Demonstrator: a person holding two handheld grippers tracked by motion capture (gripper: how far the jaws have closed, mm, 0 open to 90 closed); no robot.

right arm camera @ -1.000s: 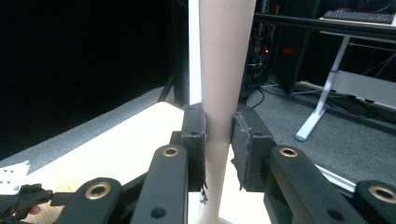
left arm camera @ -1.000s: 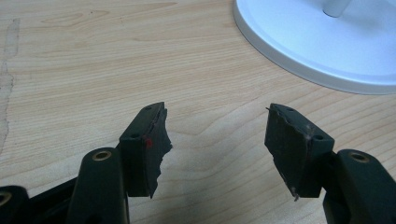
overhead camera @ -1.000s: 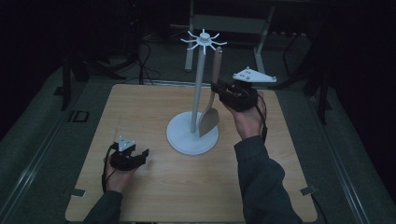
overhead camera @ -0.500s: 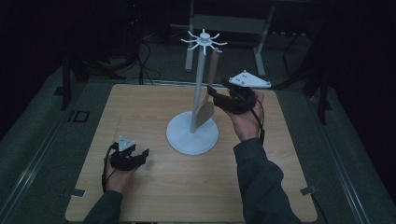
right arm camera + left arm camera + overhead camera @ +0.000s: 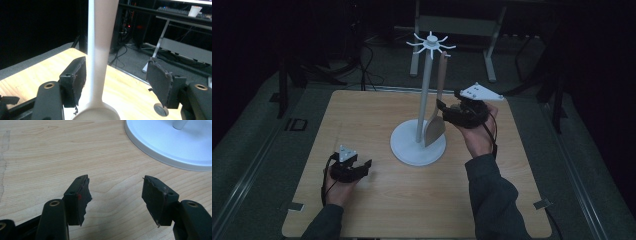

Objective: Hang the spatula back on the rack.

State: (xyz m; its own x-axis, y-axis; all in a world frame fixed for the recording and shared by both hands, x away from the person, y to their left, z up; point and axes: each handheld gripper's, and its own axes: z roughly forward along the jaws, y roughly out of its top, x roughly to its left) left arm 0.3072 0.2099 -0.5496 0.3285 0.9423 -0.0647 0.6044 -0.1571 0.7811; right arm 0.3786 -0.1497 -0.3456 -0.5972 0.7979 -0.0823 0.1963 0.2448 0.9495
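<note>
A white stand [image 5: 426,95] with a ring of hooks on top rises from a round base [image 5: 412,150] mid-table. From one hook a wooden spatula [image 5: 435,127] hangs, blade down over the base. My right gripper [image 5: 443,107] is level with its lower handle. Its jaws have just been opening, and the handle [image 5: 100,37] stands free between them, closer to the left pad. My left gripper [image 5: 364,167] rests low on the table at the front left, open with nothing between its jaws [image 5: 116,192]. The base rim [image 5: 170,142] lies just ahead of it.
The wooden tabletop [image 5: 362,120] has bare room to the left of the stand and along the front. Beyond the far edge stand a metal frame [image 5: 452,30], cables and dark floor. A small round mark [image 5: 160,110] sits on the table near the right jaw.
The right gripper's jaws have opened off the spatula handle. The spatula, tilted with its blade toward the pole half a second ago, now hangs nearly straight. The left hand has not moved.
</note>
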